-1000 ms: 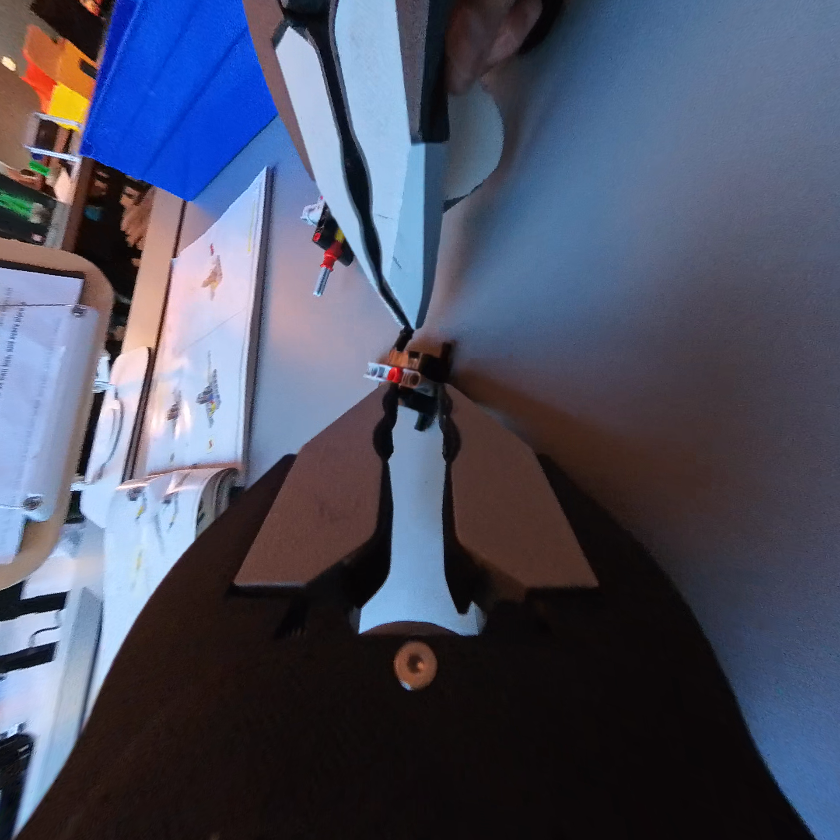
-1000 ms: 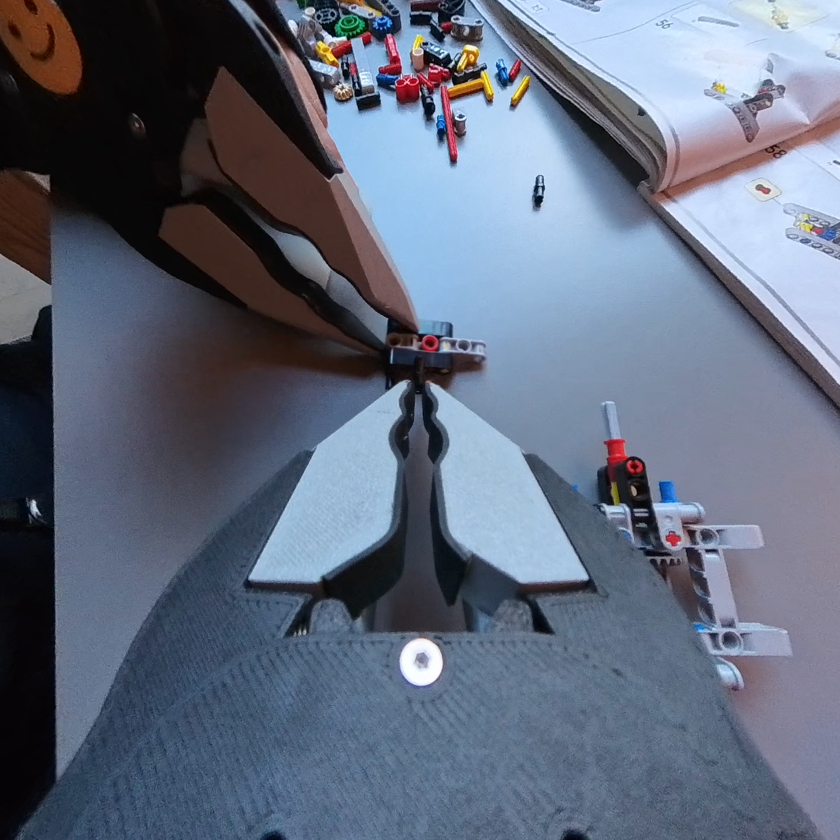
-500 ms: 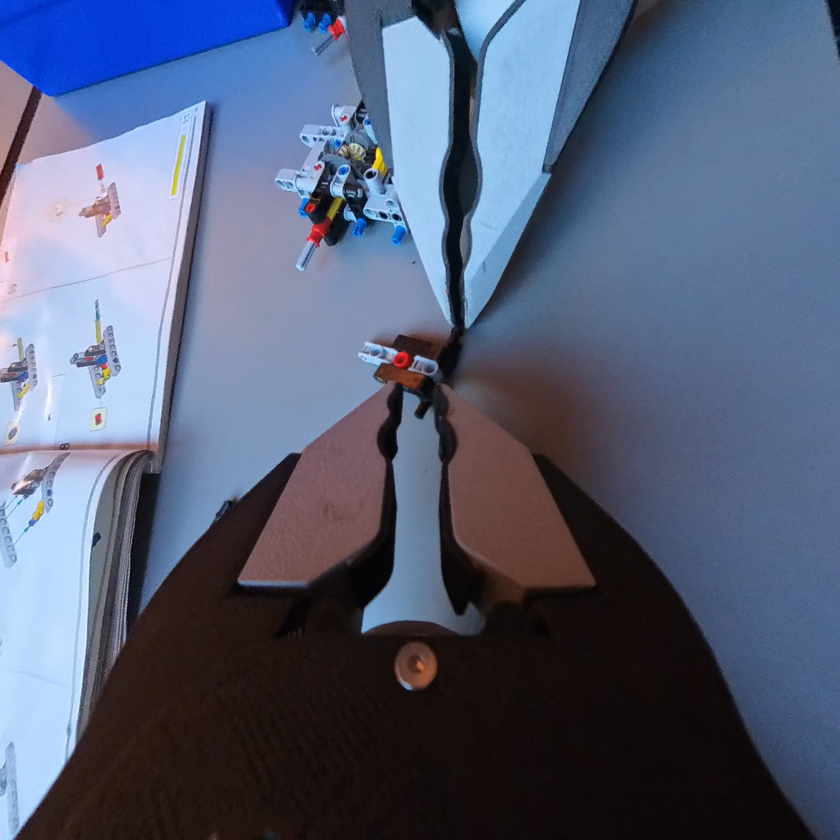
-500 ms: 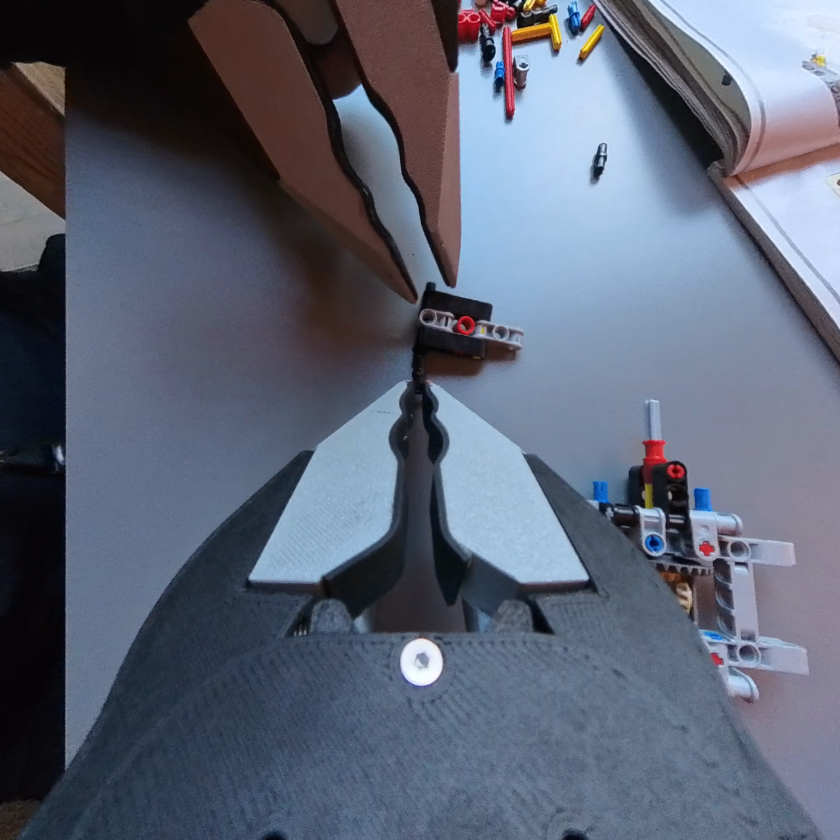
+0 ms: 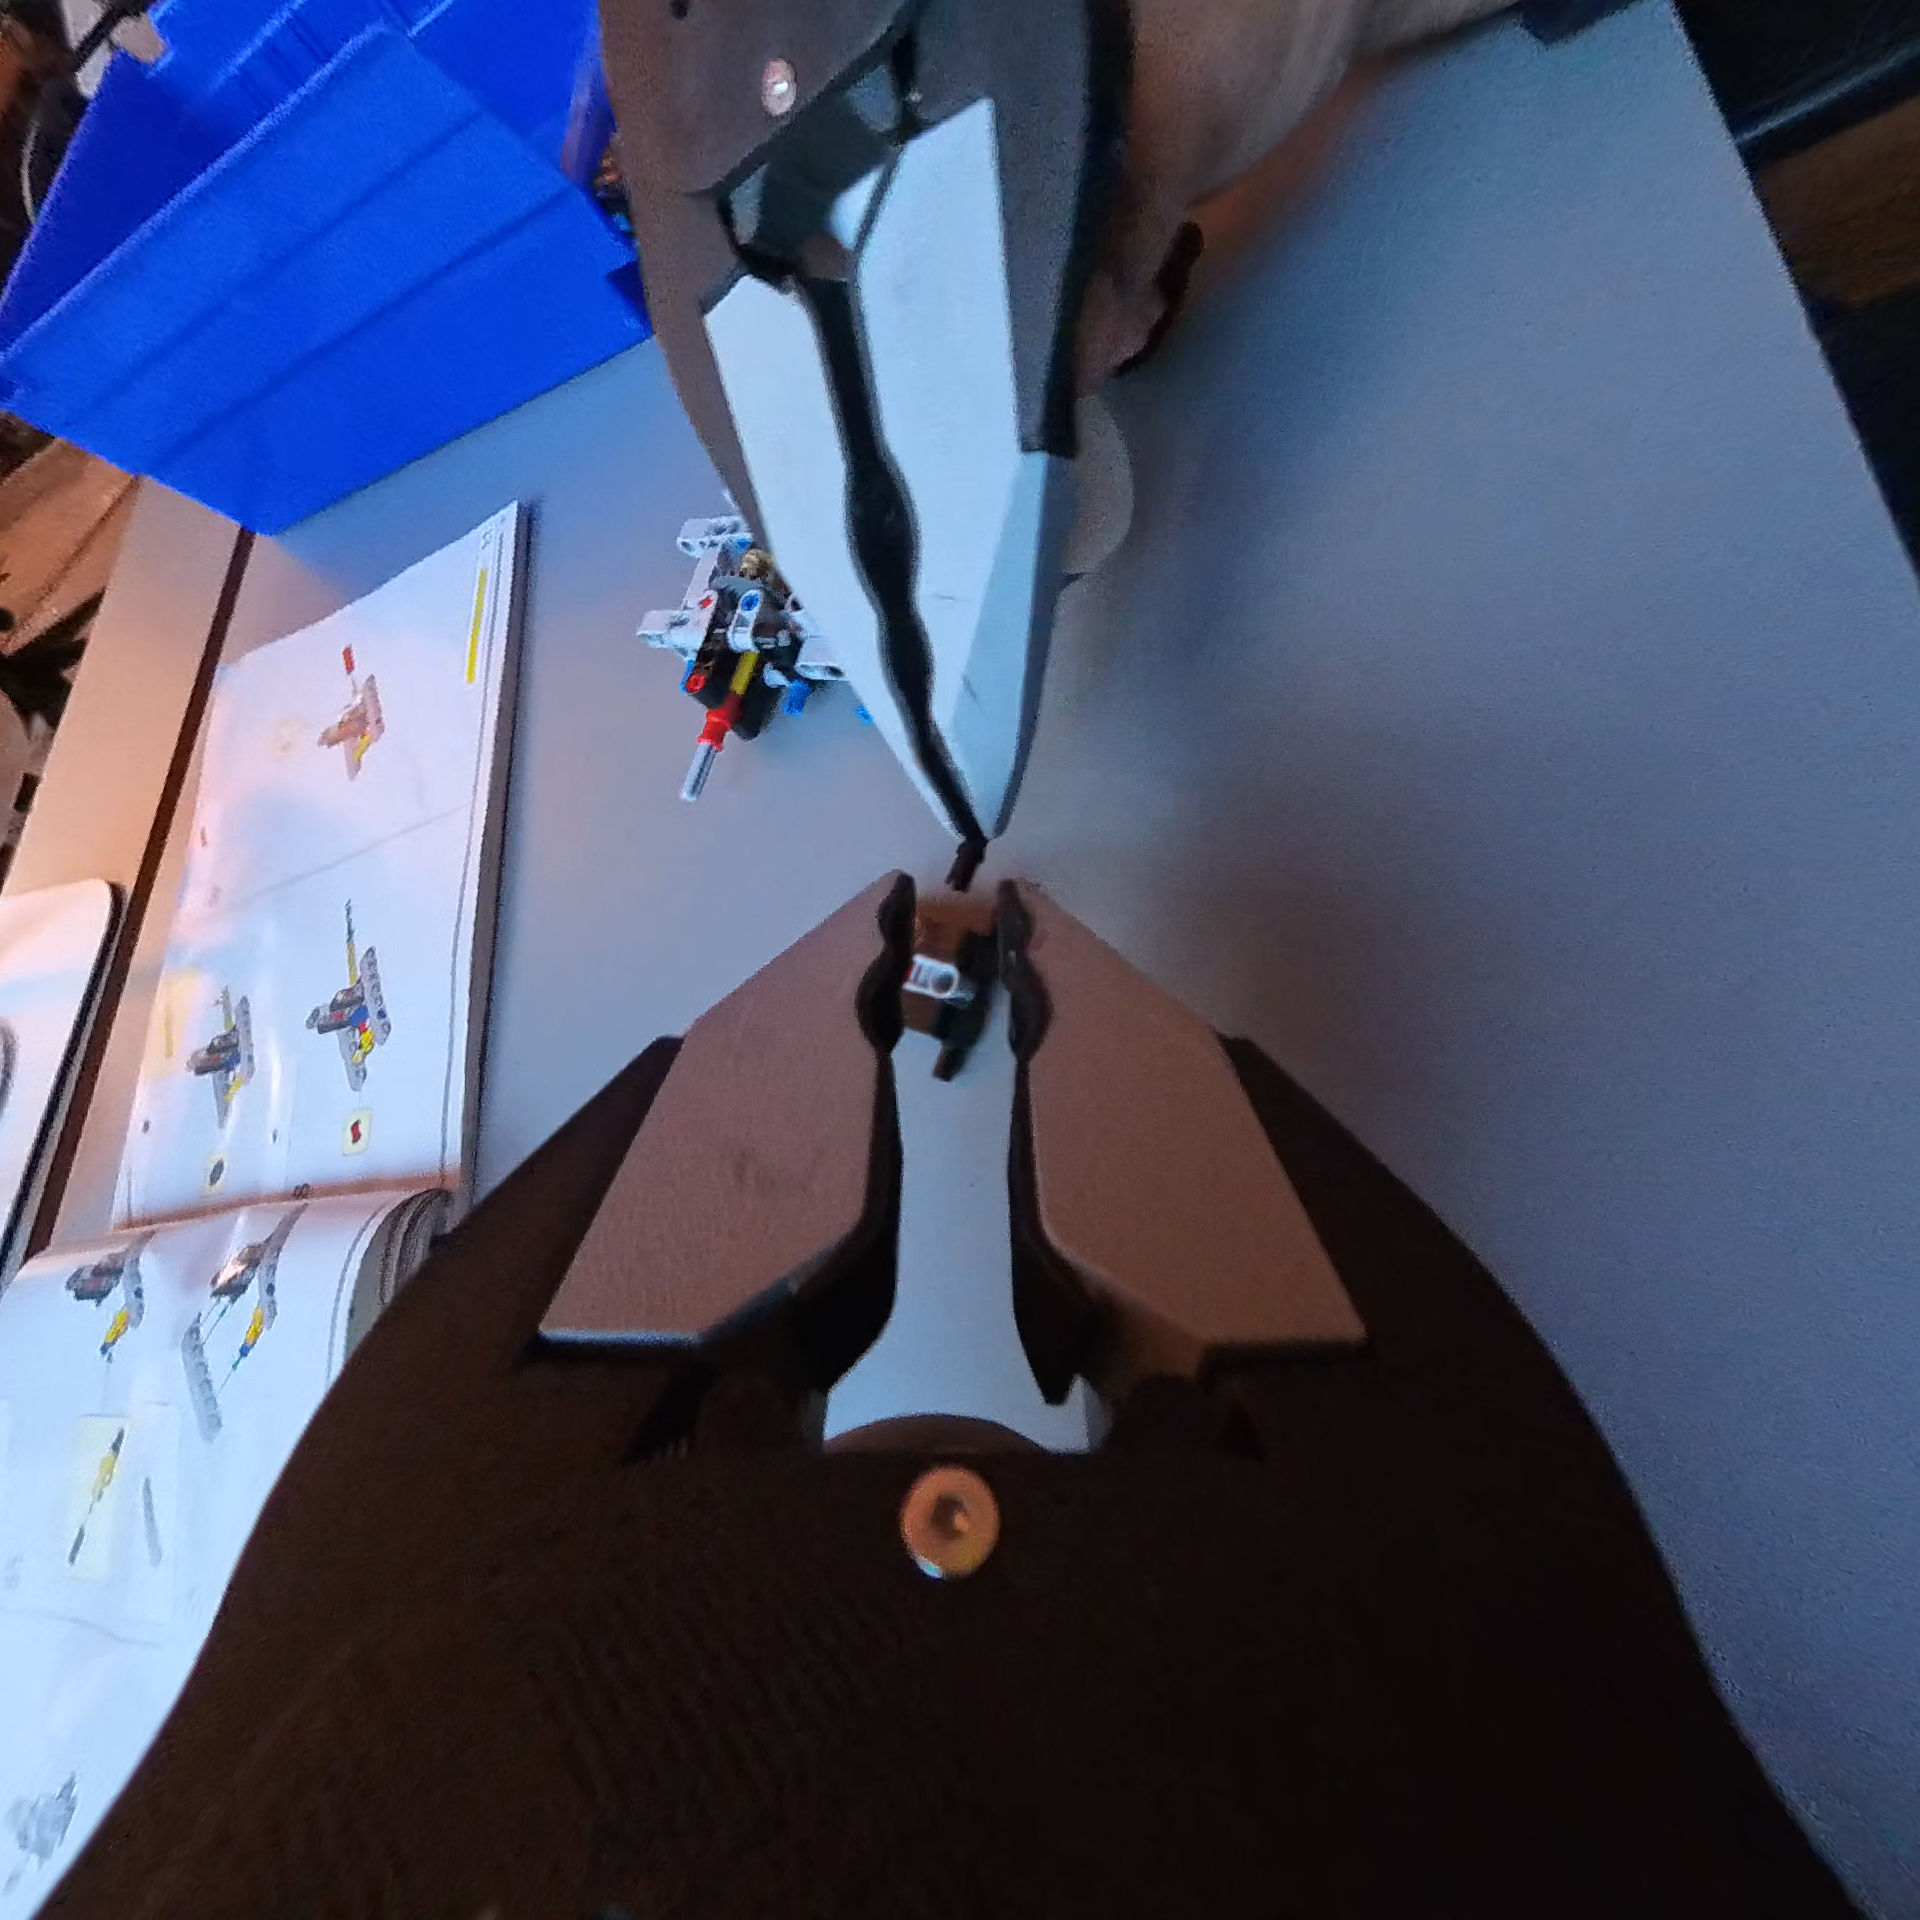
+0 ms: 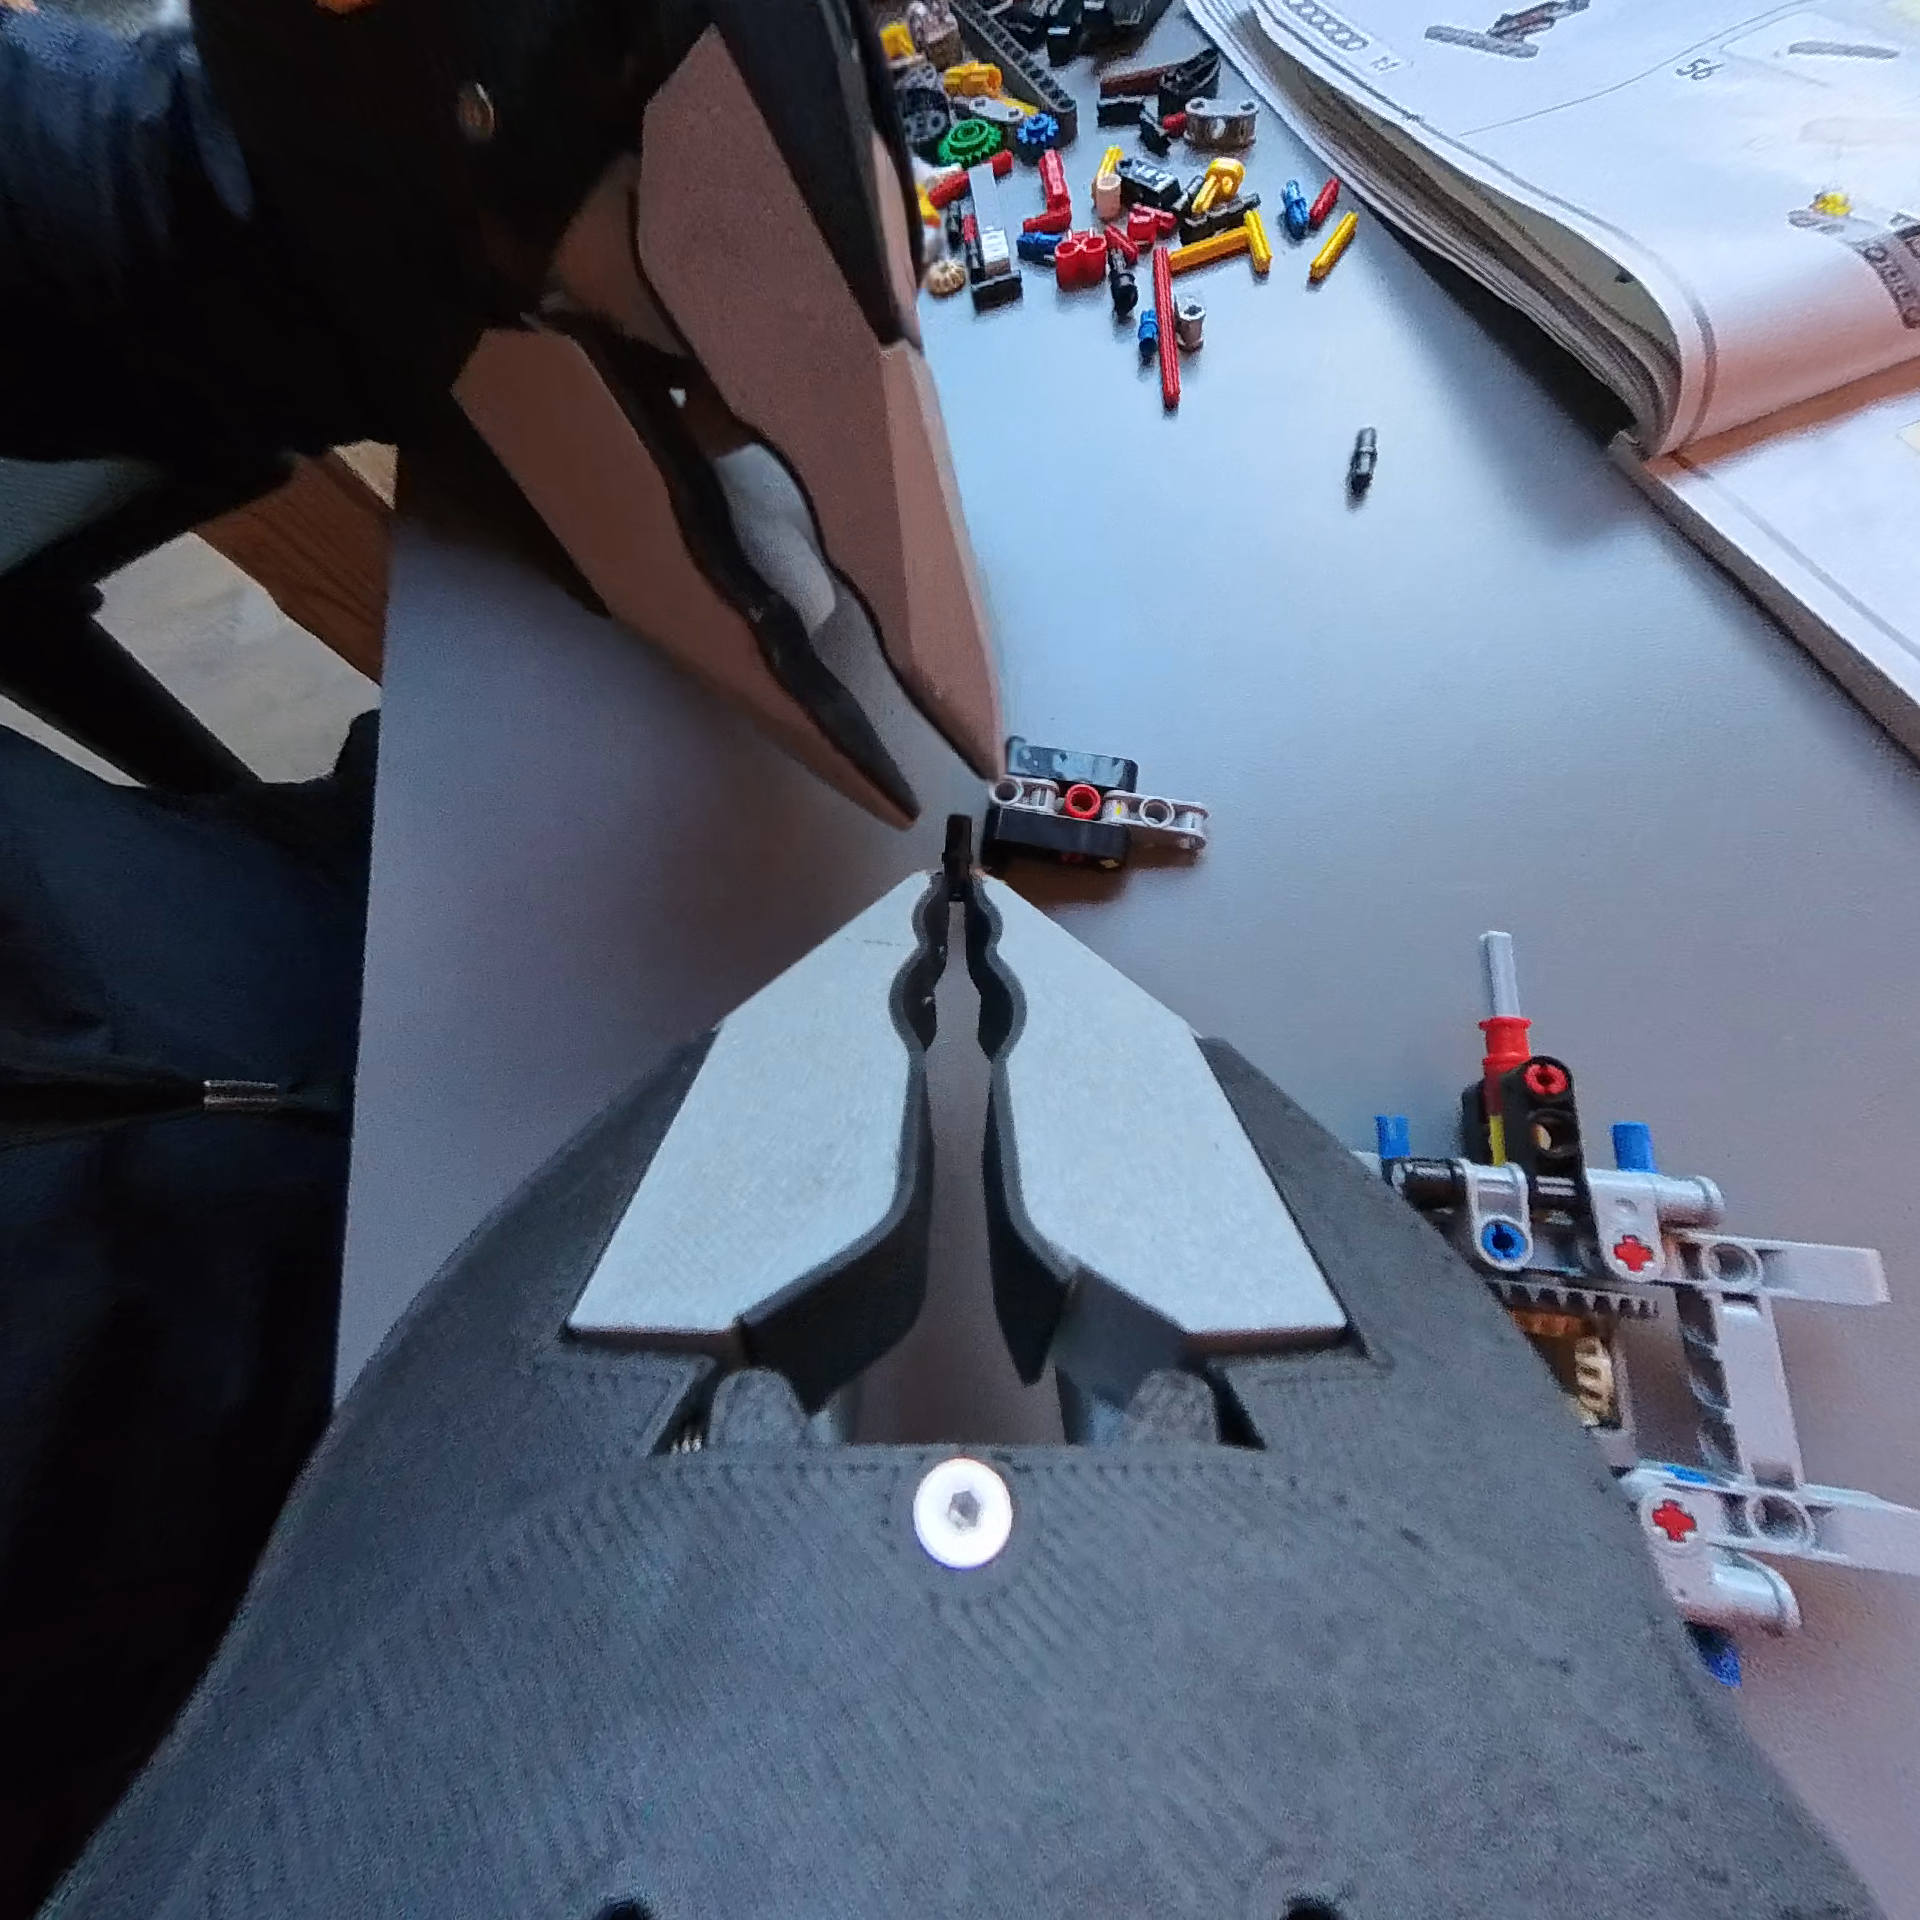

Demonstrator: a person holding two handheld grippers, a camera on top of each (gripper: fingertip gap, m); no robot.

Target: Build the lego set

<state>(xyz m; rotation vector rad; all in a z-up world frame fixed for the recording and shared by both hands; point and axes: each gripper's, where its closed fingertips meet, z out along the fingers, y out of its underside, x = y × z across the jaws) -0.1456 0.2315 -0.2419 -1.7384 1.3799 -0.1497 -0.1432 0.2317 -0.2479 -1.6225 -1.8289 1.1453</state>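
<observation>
A small assembly [image 6: 1081,816] of a black block, a grey beam and a red pin lies on the grey table [image 6: 1351,675]. My left gripper [image 5: 951,894] is open above it. The assembly [image 5: 940,982] shows through the gap between the brown fingers [image 5: 769,1091], and the pads do not press on it. In the right wrist view the left gripper [image 6: 954,792] has its tips at the assembly's left end. My right gripper [image 6: 954,883] is shut on a small black pin [image 6: 956,840]. It holds the pin just left of the assembly. It also shows in the left wrist view [image 5: 971,831], with the pin [image 5: 964,864] at its tip.
A larger grey assembly [image 6: 1621,1247] lies to the right; it also shows in the left wrist view [image 5: 738,644]. An open instruction booklet [image 6: 1662,208] and a pile of loose coloured parts [image 6: 1122,208] lie farther back. A loose black pin [image 6: 1363,457] lies alone. A blue bin [image 5: 312,260] stands beyond the booklet. Only a small space, under 4 cm, lies between the two pairs of fingers.
My left gripper has moved forward over the small assembly, which now shows between its fingers instead of ahead of the tips. My right gripper stays shut on the black pin beside it.
</observation>
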